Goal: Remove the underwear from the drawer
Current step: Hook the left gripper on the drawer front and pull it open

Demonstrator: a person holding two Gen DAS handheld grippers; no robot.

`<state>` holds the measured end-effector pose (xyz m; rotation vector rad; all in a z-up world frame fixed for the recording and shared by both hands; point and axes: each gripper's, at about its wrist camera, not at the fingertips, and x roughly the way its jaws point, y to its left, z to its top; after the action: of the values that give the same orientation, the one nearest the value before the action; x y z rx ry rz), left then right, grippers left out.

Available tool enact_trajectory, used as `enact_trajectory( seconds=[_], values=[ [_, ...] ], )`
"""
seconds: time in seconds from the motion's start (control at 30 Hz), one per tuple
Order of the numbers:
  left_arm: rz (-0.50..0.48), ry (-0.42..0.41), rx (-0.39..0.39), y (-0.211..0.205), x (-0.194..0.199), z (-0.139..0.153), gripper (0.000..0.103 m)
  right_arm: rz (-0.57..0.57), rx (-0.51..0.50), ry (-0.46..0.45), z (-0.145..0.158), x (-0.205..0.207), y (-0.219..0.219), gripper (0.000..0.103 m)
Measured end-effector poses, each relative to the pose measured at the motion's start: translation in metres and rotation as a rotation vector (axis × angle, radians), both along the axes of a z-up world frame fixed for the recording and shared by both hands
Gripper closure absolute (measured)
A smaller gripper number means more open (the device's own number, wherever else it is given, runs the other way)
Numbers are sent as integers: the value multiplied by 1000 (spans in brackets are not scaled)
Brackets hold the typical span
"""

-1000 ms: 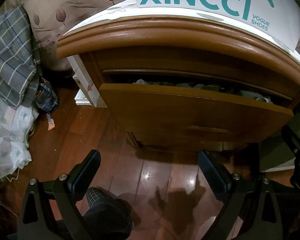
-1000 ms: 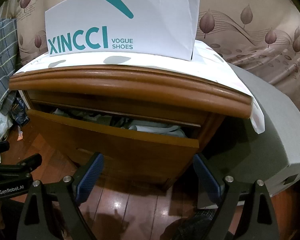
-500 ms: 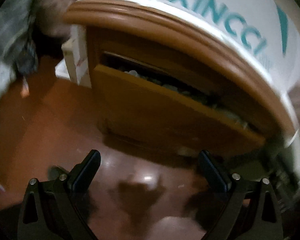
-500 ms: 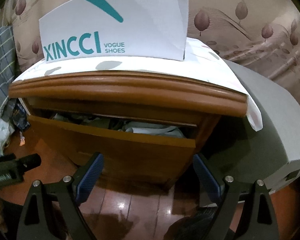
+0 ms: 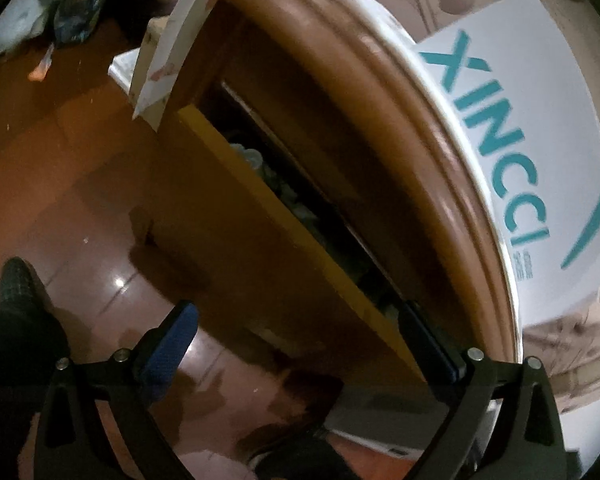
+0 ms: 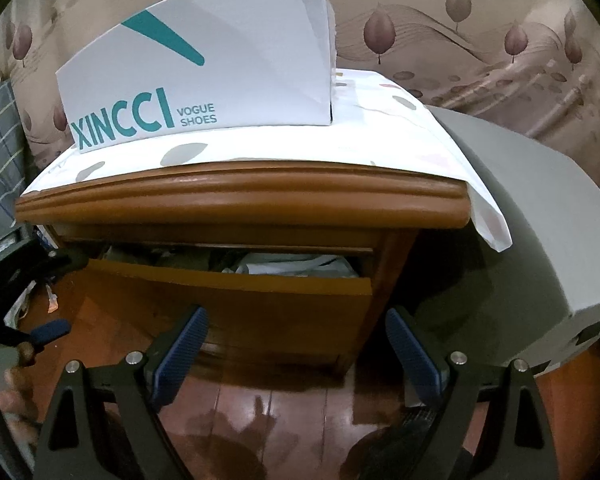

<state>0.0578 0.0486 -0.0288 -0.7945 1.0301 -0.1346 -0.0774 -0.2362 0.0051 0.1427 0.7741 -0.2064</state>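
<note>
Readable text, both views:

- White shoe box (image 6: 228,76) on top of the nightstand (image 6: 240,200): "XINCCI" in large teal capitals, with "VOGUE SHOES" beside it in smaller teal type on two lines, and a teal diagonal stripe above the lettering. The box's left edge clips the X in the right wrist view.
- Left wrist view, same shoe box (image 5: 540,128), seen rotated: "XINCCI" is legible, the small line after it too blurred to read.
- Wall covering (image 6: 480,40) behind the box, top left: a dark capital "R" followed by a line of small script, illegible.
</note>
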Motion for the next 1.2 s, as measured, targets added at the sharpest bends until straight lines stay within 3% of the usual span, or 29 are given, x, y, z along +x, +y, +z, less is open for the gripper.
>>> enact_trajectory(
  seconds=[0.2,0.43,0.63,0.73,0.87,1.2],
  values=[
    [71,77,-134,8,17,-32,3,-2,25,-2,1,-1,-5,10],
    [135,112,-220,15,19,-58,0,-1,59,7,0,0,-8,10],
    [172,89,-230,14,10,-74,0,3,78,5,2,1,-7,10],
    [215,111,-338,17,7,-91,0,10,76,9,2,1,-6,10],
    [292,175,-383,18,14,-105,0,12,84,16,0,2,-6,10],
    [382,238,-349,18,17,-111,0,-1,88,18,0,2,-8,10]
  ],
)
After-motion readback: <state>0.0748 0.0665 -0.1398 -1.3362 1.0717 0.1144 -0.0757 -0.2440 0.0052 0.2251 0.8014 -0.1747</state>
